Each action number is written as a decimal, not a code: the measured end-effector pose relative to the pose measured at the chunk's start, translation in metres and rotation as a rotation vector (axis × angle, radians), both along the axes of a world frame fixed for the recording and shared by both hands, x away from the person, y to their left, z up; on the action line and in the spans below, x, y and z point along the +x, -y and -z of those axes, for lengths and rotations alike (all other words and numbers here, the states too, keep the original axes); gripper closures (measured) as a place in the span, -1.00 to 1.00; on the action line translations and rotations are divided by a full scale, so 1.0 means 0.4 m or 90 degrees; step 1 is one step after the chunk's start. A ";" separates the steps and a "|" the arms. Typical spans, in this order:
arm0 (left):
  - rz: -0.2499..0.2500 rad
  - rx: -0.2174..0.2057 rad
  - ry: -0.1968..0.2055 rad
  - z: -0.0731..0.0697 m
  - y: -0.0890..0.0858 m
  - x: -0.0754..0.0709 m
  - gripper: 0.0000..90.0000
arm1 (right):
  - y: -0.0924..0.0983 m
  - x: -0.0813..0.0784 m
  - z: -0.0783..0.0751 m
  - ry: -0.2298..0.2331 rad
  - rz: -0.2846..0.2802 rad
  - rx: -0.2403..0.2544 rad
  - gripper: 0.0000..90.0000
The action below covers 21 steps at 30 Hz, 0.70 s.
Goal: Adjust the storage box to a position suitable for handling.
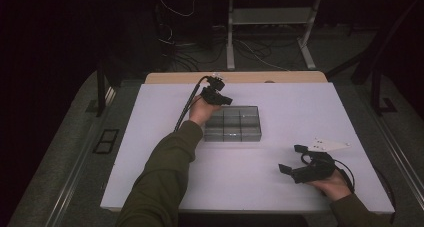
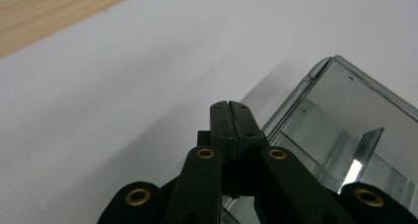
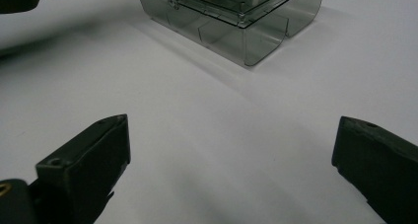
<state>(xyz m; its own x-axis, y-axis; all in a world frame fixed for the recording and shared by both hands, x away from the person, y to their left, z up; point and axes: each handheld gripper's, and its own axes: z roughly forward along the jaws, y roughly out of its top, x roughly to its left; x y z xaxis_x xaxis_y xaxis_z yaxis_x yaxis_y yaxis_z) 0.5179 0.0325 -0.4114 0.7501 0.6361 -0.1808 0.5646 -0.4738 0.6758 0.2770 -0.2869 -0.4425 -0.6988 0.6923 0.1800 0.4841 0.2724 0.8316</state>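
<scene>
Nearest the person, the right gripper [image 1: 292,161] rests low over the white table [image 1: 300,112] with its fingers [image 3: 84,160] spread wide and nothing between them, well apart from the box. Farther off, near the middle of the table, sits the clear plastic box [image 1: 232,123], lid down, divided inside into small compartments. At its far left corner the left gripper [image 1: 223,99] has its fingers [image 2: 230,120] pressed flat together, empty, the tips just beside the box's edge.

The likely trouble is there: closed fingers nudging a light box on a smooth sheet could slide or turn it, since the other gripper is too far off to steady it. If they pry at the lid, the tips could slip off the slick plastic.

The count: one box, two grippers, one table. Whether the compartments hold anything cannot be told.
</scene>
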 end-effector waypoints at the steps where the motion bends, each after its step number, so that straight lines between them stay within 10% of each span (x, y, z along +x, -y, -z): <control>1: 0.004 0.003 0.005 0.001 -0.001 0.003 0.98 | 0.000 0.000 0.000 0.000 0.000 0.000 -0.98; 21: 0.004 0.049 -0.009 0.002 0.008 0.005 0.98 | 0.000 0.000 0.000 -0.001 0.001 0.000 -0.98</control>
